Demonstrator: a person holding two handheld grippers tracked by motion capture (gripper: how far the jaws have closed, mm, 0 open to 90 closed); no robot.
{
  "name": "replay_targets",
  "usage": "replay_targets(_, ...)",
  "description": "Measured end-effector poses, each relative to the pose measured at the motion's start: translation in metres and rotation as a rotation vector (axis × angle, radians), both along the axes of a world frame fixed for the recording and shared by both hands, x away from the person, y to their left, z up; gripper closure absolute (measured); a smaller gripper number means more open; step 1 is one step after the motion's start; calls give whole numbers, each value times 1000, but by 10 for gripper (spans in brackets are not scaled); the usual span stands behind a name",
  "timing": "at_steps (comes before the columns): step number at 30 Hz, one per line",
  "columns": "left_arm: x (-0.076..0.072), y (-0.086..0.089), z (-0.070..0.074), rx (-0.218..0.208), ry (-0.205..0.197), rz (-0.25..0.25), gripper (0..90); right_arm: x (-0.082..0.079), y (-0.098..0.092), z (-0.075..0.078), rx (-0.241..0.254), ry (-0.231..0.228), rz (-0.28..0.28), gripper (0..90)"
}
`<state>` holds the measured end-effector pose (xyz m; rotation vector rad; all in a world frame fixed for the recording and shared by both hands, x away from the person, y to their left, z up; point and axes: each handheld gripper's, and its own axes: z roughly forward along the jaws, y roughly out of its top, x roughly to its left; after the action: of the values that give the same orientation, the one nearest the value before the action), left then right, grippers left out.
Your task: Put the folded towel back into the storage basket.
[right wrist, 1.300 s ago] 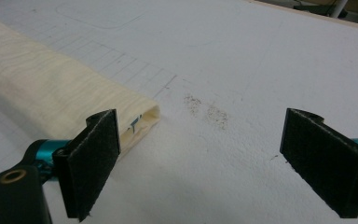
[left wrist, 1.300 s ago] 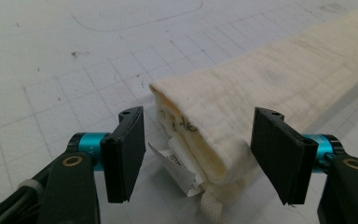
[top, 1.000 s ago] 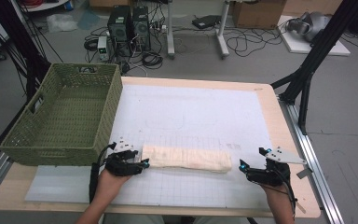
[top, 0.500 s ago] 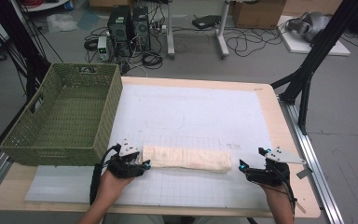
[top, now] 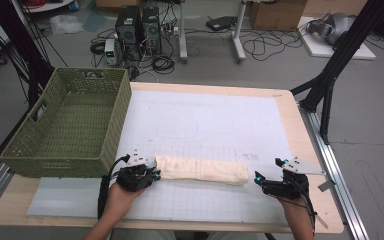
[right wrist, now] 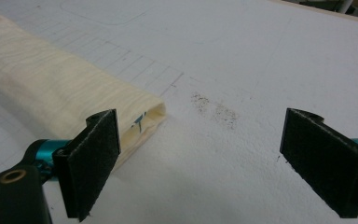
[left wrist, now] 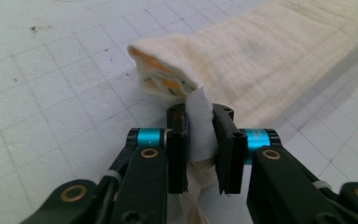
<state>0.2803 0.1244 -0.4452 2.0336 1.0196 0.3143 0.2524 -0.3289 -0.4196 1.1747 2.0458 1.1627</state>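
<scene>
High view | step: cloth [top: 200, 169], folded long at near table [top: 285, 102] edge, is being gripped | left gripper [top: 149, 173] just closed, pinching left end | right gripper [top: 258, 180] held wide open beside right end | next, judged: right end must be clamped.

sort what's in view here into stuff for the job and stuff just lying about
In the job:
- cloth, folded long
- left claw, shut on the cloth's corner
- right claw, open by its other end

Lying about:
- basket
- mat
- computers and cables on the floor
</scene>
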Motion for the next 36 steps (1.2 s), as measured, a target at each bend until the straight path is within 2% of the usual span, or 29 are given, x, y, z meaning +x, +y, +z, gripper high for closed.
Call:
replay_targets(2,1,0,1,1,1,-7,798,0,1,0,-3,10,5,113)
replay_targets(5,2,3,3,-37,9,-3,810,1,3,-1,-9,17,17,113)
replay_targets(10,1,6,9,-88,-17,-9,810,2,9,-1,18,48,45,113)
replay_targets(12,0,7,10,-96,-25,-12,810,4,12,-1,36,59,61,113)
replay_targets(16,0,8,11,-106,-31,-14,810,3,20,-2,26,66,79,114)
replay_targets(18,0,8,12,-112,-34,-15,809,2,23,-1,21,49,83,161)
replay_targets(21,0,9,13,-118,-42,-15,808,1,27,-3,24,51,85,211)
replay_targets(26,0,10,13,-129,-43,-15,805,3,33,-10,18,83,84,285)
replay_targets(32,0,9,12,-126,-44,-10,800,5,37,-16,25,115,63,447)
replay_targets(36,0,10,13,-127,-48,-3,801,7,43,-20,6,144,80,460)
